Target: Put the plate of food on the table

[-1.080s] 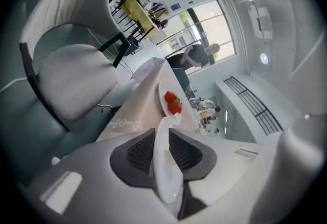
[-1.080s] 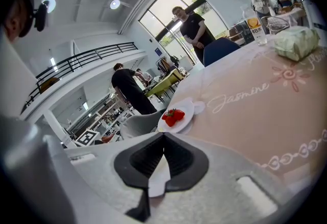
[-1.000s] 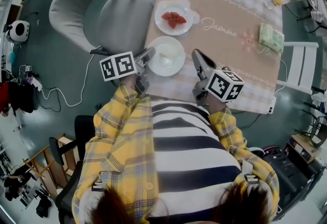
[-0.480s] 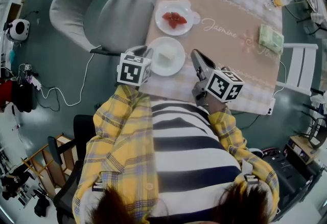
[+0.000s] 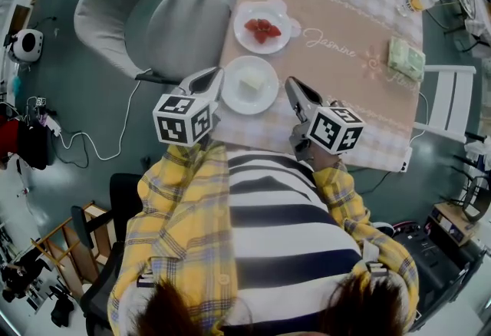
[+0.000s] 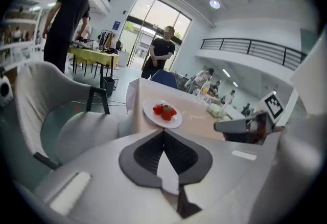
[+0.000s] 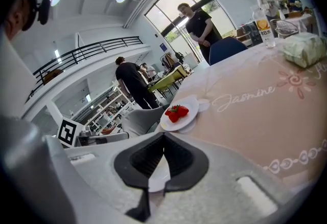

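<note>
plate: the plate (image 5: 233, 101) sits flat on the table (image 5: 345, 97), by the table's near left corner, with a pale piece of food (image 5: 249, 84) on it
left gripper: the left gripper (image 5: 212, 79) hangs at the table's left edge, tongs pressed together with nothing between them (its own view shows the pads meeting in a line)
right gripper: the right gripper (image 5: 291, 86) hangs over the table's near edge, tongs also pressed together and empty; a bit of white rim shows under them, not pinched
change: a second ago the left tongs were at the plate's rim; now they have let go and backed off toward the table's left edge. Plate barely shifted, right gripper held its spot
meaning: plate looks set down and released, so the task reads as basically done; only pulling both grippers clear of the table is left
other: berry plate (image 5: 242, 39) on the table further along its left side, untouched
</note>
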Demonstrator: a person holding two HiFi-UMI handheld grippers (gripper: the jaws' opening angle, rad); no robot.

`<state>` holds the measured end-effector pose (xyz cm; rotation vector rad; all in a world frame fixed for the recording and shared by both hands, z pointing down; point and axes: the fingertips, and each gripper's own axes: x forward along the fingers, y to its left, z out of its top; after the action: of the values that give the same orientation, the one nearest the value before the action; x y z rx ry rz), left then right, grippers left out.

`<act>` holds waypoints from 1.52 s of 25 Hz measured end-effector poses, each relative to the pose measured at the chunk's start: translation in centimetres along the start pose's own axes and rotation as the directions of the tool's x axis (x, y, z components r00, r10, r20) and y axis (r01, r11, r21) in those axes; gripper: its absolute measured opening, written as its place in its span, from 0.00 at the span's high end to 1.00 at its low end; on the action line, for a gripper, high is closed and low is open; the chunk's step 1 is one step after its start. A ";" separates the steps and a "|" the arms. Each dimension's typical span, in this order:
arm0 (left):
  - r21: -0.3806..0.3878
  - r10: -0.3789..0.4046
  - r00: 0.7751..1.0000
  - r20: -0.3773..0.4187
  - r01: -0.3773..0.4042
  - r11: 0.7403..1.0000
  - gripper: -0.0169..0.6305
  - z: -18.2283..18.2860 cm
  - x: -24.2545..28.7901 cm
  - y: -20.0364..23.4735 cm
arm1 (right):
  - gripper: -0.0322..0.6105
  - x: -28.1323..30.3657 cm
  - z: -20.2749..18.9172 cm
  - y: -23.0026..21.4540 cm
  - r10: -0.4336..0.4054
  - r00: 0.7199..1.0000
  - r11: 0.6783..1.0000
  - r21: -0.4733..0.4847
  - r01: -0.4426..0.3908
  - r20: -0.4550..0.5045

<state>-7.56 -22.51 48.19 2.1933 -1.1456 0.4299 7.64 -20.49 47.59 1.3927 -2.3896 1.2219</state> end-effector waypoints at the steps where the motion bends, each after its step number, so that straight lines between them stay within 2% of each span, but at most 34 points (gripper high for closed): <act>1: -0.027 -0.026 1.000 0.014 0.026 0.999 0.97 0.1 -0.4 -0.4 | 0.95 0.0 -0.1 0.1 0.002 1.000 1.000 -0.008 -0.002 -0.007; 5: -0.059 -0.092 0.995 0.029 0.094 0.994 0.97 -0.4 -1.3 -2.1 | 0.95 -0.2 -0.4 0.8 0.025 0.999 0.999 -0.042 -0.026 -0.028; 9: -0.166 -0.195 0.975 0.103 0.210 0.963 0.97 -0.3 -1.9 -3.7 | 0.95 -1.0 -0.7 1.2 0.046 0.998 0.996 -0.076 -0.049 -0.038; 12: -0.187 -0.225 0.966 0.125 0.245 0.951 0.97 -0.3 -2.2 -4.0 | 0.95 -1.6 -1.0 1.4 0.057 0.997 0.994 -0.094 -0.061 -0.046; 19: -0.139 -0.229 0.969 0.093 0.241 0.961 0.97 -1.1 -3.3 -3.5 | 0.95 -1.9 -2.6 1.6 0.021 0.998 0.996 -0.083 -0.026 -0.063; 23: -0.150 -0.223 0.971 0.086 0.234 0.961 0.97 -2.2 -4.5 -3.0 | 0.95 -2.0 -4.2 1.5 -0.003 0.997 0.999 -0.038 0.000 -0.071; 26: -0.172 -0.189 0.976 0.106 0.206 0.963 0.97 -3.2 -5.3 -2.8 | 0.95 -2.5 -5.1 1.7 0.013 0.996 0.997 -0.072 -0.019 -0.085; 32: -0.241 -0.125 0.980 0.153 0.160 0.957 0.97 -6.2 -6.2 -5.7 | 0.95 -6.0 -7.2 0.8 0.031 0.996 0.994 -0.098 -0.039 -0.089; 36: -0.226 -0.127 0.981 0.145 0.158 0.961 0.97 -8.0 -6.5 -8.4 | 0.95 -8.4 -8.9 0.5 0.046 0.996 0.995 -0.088 -0.053 -0.079; 38: -0.242 -0.120 0.980 0.156 0.156 0.958 0.97 -8.9 -6.8 -9.4 | 0.95 -9.4 -9.5 0.6 0.061 0.995 0.993 -0.093 -0.068 -0.083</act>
<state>-3.74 -8.39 47.67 2.0852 -1.0472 0.0647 9.90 -7.42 49.26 1.2250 -2.4212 1.1386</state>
